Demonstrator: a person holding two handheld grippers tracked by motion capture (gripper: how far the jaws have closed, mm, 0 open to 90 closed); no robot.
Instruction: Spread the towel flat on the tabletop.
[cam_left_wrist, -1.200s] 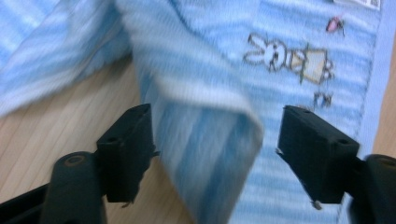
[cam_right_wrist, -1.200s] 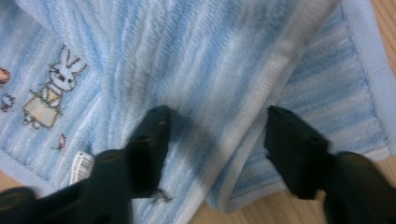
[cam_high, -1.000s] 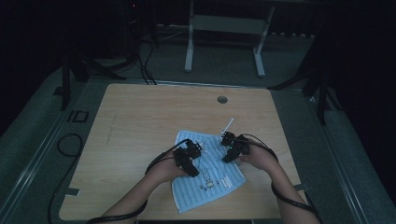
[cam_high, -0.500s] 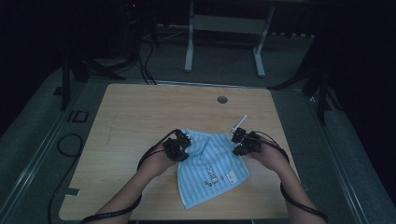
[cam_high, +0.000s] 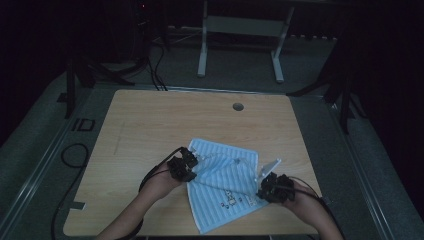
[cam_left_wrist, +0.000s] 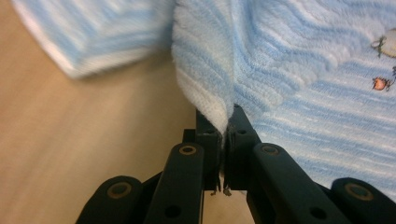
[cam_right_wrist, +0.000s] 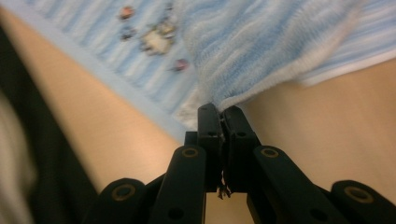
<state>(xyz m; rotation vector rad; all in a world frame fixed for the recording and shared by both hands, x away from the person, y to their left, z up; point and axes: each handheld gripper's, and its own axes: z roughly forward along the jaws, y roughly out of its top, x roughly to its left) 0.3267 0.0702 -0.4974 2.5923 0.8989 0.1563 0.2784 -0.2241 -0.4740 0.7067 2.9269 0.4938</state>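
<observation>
Pinching the soft blue-and-white striped terry towel (cam_high: 227, 175) with both grippers, left (cam_left_wrist: 226, 122) and right (cam_right_wrist: 221, 116), to fold it.

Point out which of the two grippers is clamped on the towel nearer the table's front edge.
The right gripper: it pinches the blue striped towel closer to the table's front edge; the left gripper grips farther back.

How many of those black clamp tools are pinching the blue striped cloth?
2. The left gripper is shut on the light blue striped terry towel at its left edge; the right gripper is shut on its right edge, near the wooden table's front.
</observation>
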